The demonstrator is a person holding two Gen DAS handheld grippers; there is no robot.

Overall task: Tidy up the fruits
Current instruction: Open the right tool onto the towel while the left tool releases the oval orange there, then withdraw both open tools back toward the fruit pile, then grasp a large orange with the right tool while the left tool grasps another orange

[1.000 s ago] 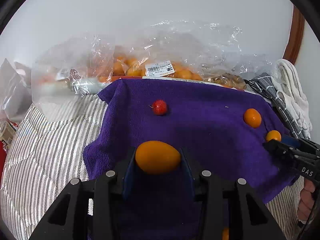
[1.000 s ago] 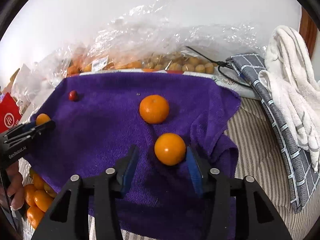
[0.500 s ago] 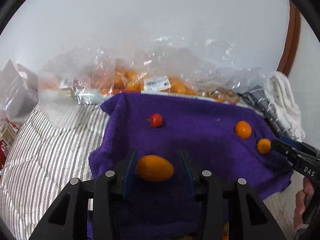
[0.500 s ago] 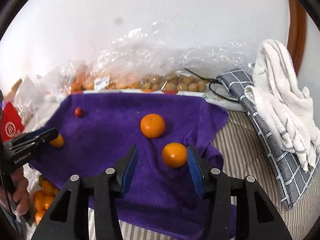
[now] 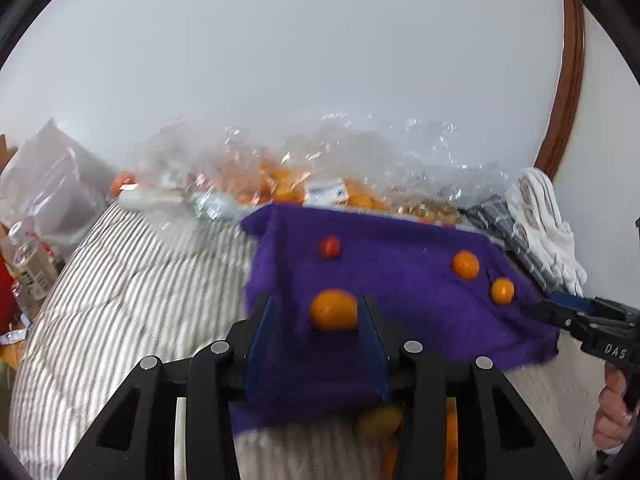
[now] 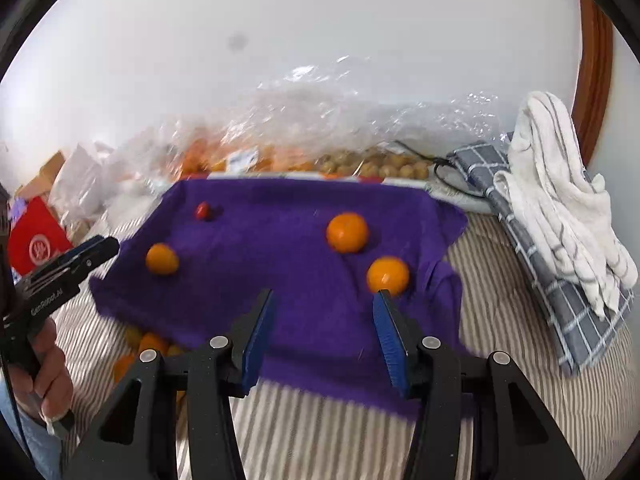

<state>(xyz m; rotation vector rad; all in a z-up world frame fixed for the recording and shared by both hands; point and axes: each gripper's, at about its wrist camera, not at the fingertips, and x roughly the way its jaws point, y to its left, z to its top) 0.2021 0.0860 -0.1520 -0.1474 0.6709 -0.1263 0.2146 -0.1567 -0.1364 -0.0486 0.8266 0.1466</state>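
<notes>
Both grippers have pulled back and up since a second ago. On my left gripper [image 5: 316, 320] the blue fingers [image 5: 260, 340] stand apart, and the oval orange fruit [image 5: 334, 309] they framed closely before now lies on the purple towel [image 5: 400, 280], nearer the 3 o'clock finger; motion blur keeps me from saying whether it touches that pad. On my right gripper [image 6: 324, 320] the fingers [image 6: 390, 340] are also spread wide with nothing between them. The small orange [image 6: 388, 275] that sat between them earlier rests on the towel [image 6: 280, 248] just beyond the tip of the 3 o'clock finger. A larger orange [image 6: 347, 232] lies near it toward 11 o'clock. Well apart, at 10 o'clock in the right wrist view, sits a little red fruit [image 6: 202, 210]. More orange fruit [image 6: 154, 344] lies on the striped bedding [image 6: 320, 420] under the towel's near edge at 8 o'clock. Clear plastic bags [image 6: 320, 120] of fruit line the wall at 12 o'clock, with folded cloths [image 6: 560, 200] at 2 o'clock.
</notes>
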